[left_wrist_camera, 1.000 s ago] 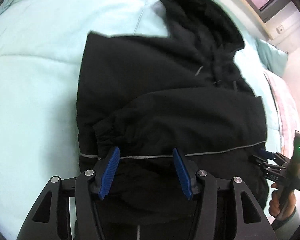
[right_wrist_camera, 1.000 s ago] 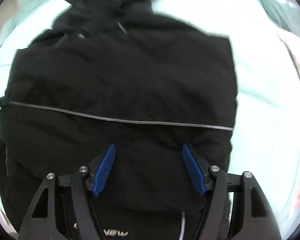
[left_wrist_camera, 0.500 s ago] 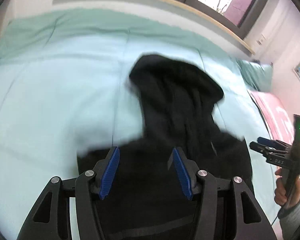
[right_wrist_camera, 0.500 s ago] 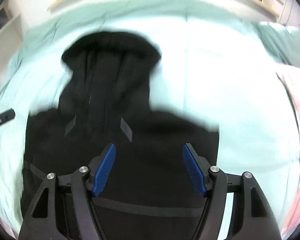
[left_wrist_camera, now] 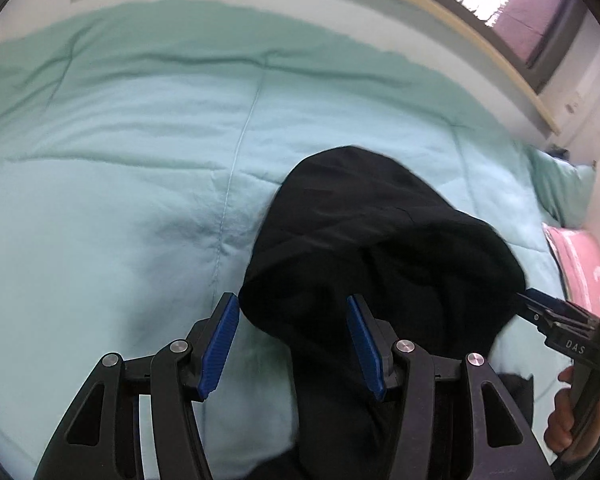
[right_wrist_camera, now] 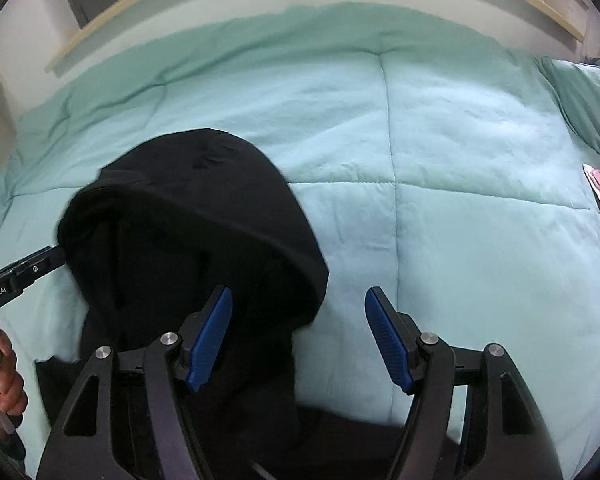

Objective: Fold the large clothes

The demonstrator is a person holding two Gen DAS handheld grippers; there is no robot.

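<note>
Bedding comes first: a big pale green quilted blanket (left_wrist_camera: 140, 168) covers the whole bed, and the black hooded jacket (left_wrist_camera: 380, 248) lies on it. Only the round hood end shows now, with the rest of the jacket running back under both tools toward the person. So its long way runs from the person out toward the far window wall.

The hood sits between the two tools. It lies in front of the left gripper (left_wrist_camera: 292, 344), a bit to that tool's right. It lies to the left of the right gripper (right_wrist_camera: 298, 340). Both look about as near. Each gripper's blue pads stand apart and hold nothing.

A second ago both views were filled with the jacket's wide body and its thin grey stripe. Now the views look further up the bed, and the hood and bare blanket fill them.
</note>
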